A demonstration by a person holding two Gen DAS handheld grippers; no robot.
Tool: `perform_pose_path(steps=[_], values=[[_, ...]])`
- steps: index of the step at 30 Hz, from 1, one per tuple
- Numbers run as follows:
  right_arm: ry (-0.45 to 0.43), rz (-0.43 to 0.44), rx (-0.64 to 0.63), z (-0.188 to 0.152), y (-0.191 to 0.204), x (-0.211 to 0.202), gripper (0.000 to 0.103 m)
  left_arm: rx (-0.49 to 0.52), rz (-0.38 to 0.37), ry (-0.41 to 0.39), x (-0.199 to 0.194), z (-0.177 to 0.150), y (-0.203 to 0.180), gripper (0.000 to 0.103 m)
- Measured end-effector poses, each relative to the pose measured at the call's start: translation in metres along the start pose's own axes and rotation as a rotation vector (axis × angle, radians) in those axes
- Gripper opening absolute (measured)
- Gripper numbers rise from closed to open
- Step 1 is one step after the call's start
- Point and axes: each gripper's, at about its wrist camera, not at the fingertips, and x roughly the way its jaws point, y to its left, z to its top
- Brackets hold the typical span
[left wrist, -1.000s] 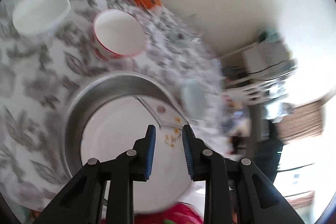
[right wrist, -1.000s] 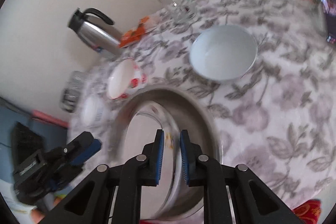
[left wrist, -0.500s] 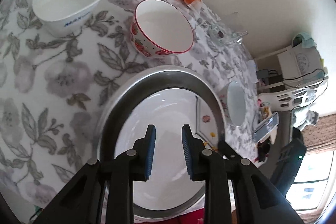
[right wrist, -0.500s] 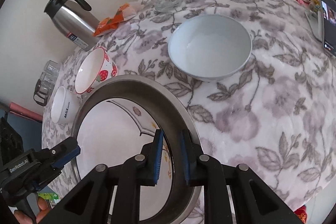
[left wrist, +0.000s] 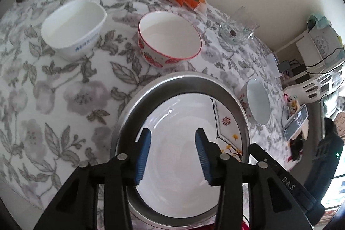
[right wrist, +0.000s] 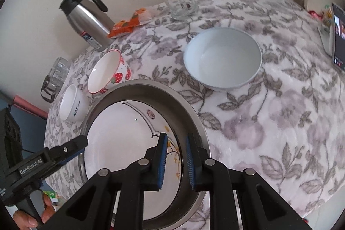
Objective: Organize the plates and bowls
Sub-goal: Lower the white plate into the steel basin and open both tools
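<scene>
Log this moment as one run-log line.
left claw: open, just widened, over white plate | right claw: shut, empty, above steel pan rim | plate in pan

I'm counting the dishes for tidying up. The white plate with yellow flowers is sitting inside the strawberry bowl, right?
Not quite. The white plate with yellow flowers is sitting inside the big metal pan, not the strawberry bowl. That bowl stands empty on the flowery tablecloth, just beyond the pan's rim. The right wrist view shows it clearly.
</scene>
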Motion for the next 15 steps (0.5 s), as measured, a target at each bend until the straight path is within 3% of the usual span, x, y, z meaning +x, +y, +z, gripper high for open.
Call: perform_pose_path(steps=[2, 4, 12, 15], values=[[-0.006, -0.004, -0.013, 0.0, 0.002, -0.001, 0.02, 0.006, 0.034, -0.026, -0.004, 0.0, -0.001, 0.055], [-0.01, -0.005, -0.028, -0.001, 0.004, -0.002, 0.02, 0.005, 0.07, -0.045, -0.007, 0.001, 0.0, 0.058], [-0.016, -0.038, -0.086, -0.004, 0.011, 0.001, 0.032, -0.044, 0.204, -0.07, -0.01, 0.003, 0.014, 0.06], [-0.017, -0.058, -0.112, -0.007, 0.017, 0.003, 0.04, -0.063, 0.245, -0.067, -0.007, 0.003, 0.02, 0.078]])
